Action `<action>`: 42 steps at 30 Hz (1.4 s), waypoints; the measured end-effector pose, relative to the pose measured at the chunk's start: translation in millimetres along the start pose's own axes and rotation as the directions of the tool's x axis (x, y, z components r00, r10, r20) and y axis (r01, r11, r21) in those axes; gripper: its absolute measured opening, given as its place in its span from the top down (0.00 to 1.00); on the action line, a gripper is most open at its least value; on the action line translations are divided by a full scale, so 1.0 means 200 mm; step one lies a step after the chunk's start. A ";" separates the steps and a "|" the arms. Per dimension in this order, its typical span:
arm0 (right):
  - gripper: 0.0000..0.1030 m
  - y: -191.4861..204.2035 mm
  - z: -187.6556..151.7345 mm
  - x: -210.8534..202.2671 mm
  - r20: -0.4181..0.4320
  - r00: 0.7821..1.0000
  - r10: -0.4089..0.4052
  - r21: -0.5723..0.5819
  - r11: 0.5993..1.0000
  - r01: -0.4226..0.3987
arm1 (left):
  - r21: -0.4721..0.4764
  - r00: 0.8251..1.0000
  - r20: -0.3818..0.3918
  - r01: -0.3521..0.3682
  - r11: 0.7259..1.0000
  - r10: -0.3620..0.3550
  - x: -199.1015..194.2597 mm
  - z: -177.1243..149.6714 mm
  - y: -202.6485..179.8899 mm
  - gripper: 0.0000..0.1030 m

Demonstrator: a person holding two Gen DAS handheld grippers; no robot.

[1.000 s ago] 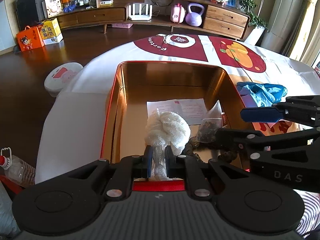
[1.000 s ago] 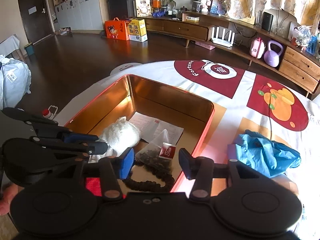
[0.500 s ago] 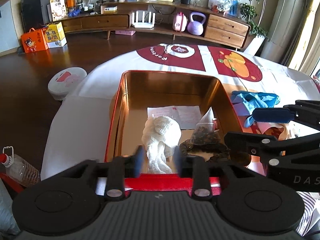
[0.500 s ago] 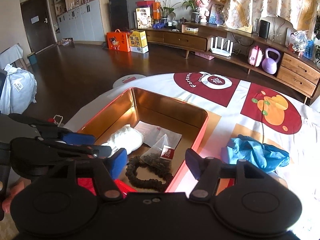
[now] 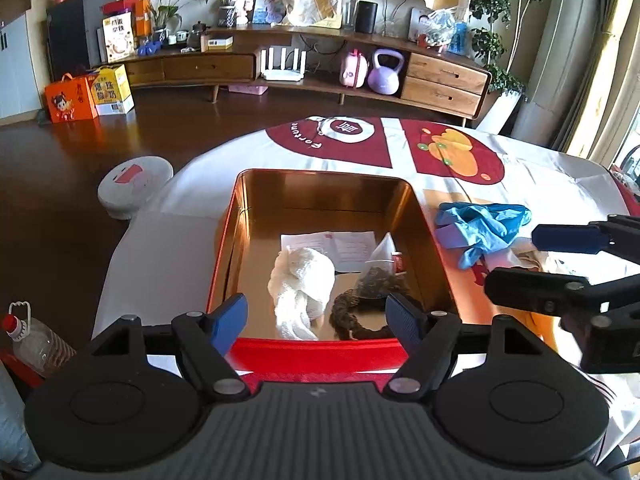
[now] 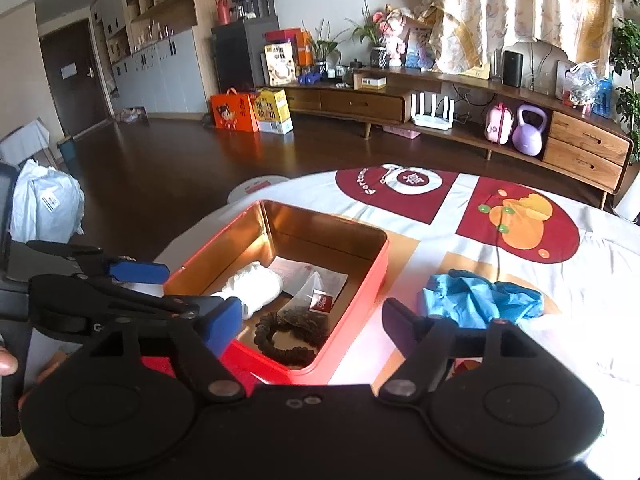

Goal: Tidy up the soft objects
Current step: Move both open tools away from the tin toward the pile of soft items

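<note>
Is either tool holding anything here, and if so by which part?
Nothing is held. Both tools, left and right, have just been opening, with nothing between their jaws; the white cloth lies loose in the tin.

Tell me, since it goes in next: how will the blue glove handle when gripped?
The blue glove lies crumpled in loose folds, so it is probably floppy and light. Its thin, shiny film may slip or stretch, and loose ends would likely dangle.

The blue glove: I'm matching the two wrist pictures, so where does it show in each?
Left wrist: blue glove right of centre, on the cloth beside the red tin's right wall.
Right wrist: blue glove lower right, again outside the red tin.
Shared landmark: the purple kettlebell.
</note>
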State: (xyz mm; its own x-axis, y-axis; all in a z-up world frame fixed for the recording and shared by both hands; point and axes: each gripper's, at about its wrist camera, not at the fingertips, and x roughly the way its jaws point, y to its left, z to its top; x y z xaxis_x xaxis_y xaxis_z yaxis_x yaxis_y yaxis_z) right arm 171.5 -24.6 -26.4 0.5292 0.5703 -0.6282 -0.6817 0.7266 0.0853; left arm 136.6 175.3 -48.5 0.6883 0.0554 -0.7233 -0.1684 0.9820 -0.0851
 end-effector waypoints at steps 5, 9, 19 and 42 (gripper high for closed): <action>0.17 -0.03 -0.03 -0.12 0.038 0.999 0.007 0.015 1.000 -0.007 | -0.006 1.000 0.017 0.021 1.000 -0.021 -0.06 -0.01 -0.04 0.26; 0.12 -0.05 -0.05 -0.20 0.067 0.998 0.005 0.015 1.000 -0.006 | -0.019 0.998 0.040 0.042 0.999 -0.041 -0.13 -0.02 -0.08 0.22; 0.03 -0.16 -0.17 -0.37 0.109 0.994 -0.021 0.068 0.998 0.014 | 0.004 0.992 0.081 0.094 0.996 -0.094 -0.25 -0.06 -0.21 0.18; 0.01 -0.57 -0.50 -0.64 0.114 0.970 -0.215 0.181 0.965 0.192 | 0.088 0.971 0.089 0.215 0.973 -0.222 -0.21 -0.18 -0.70 0.01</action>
State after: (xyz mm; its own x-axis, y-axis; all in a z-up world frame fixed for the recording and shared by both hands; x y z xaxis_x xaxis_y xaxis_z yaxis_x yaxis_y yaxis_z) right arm 131.2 -219.6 -32.2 0.7173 0.4408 -0.5397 -0.4643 0.8798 0.1014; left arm 106.2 30.1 -31.6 0.7687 -0.1486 -0.6221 0.0458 0.9829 -0.1781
